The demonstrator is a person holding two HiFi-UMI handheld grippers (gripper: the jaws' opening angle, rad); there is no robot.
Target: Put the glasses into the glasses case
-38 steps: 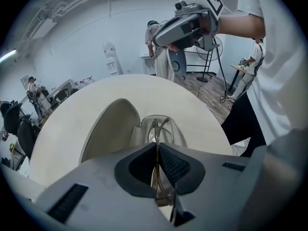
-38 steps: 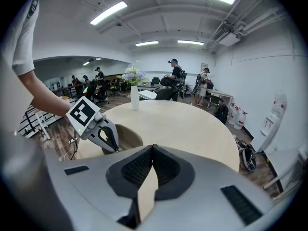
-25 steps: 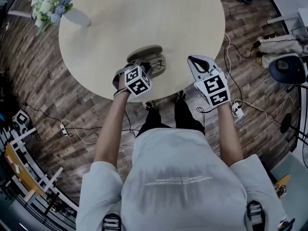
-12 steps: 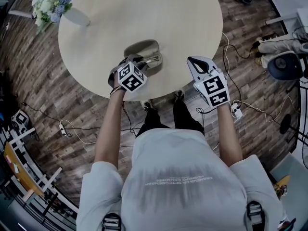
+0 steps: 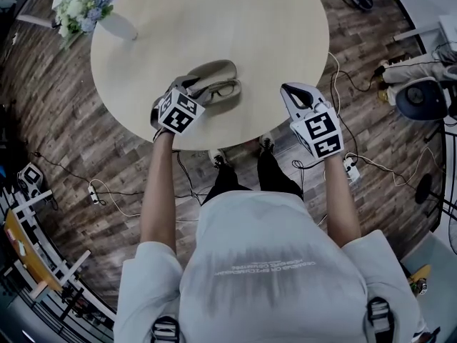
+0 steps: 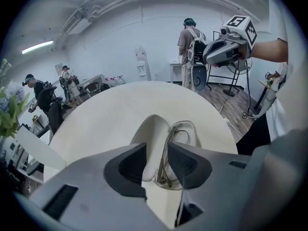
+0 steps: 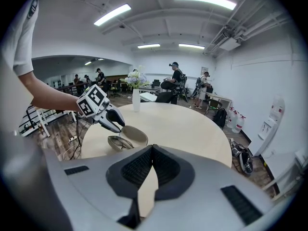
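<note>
The beige glasses case point(image 5: 211, 71) lies open near the front edge of the round table point(image 5: 214, 20). The thin-framed glasses point(image 5: 223, 89) rest in its lower half. In the left gripper view the raised lid point(image 6: 153, 136) is on the left and the glasses point(image 6: 177, 141) on the right. My left gripper point(image 5: 184, 85) sits at the case's left end, its jaws open a little with nothing between them point(image 6: 156, 163). My right gripper point(image 5: 288, 90) hovers off the table's right front edge, shut and empty point(image 7: 153, 150).
A white vase of flowers point(image 5: 89, 7) stands at the table's far left edge. Cables and a power strip point(image 5: 351, 164) lie on the wooden floor. Other people and chairs are in the room behind the table point(image 7: 183, 124).
My left gripper has drawn back to the left from over the case, which now shows fully open with the glasses in it. The right gripper has hardly moved.
</note>
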